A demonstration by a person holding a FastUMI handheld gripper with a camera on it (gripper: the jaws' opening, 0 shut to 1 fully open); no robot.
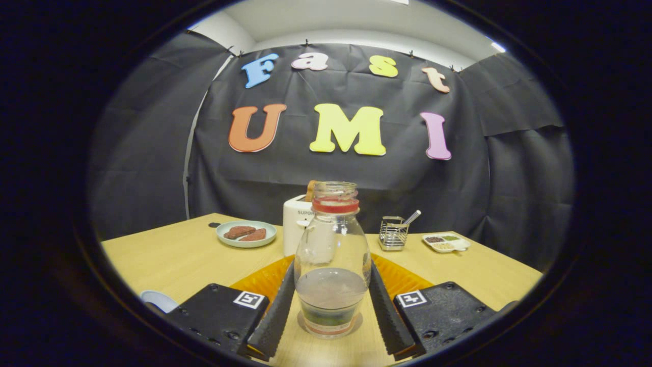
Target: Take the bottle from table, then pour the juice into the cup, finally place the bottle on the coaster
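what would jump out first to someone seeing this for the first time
The clear bottle with a red neck band, upright on the wooden table between the gripper fingers, which flank it closely; contact is unclear. Behind it lies an orange coaster, with a white toaster further back.

A pale wooden bench (168,260) fills my remote view, carrying a clear bottle (332,265) (some liquid in its base) that stands upright in front of an orange coaster (265,280). Farther back I see a plate (246,234) of brown slices, a white toaster (297,224), a wire holder (394,233) and a divided snack tray (446,242).
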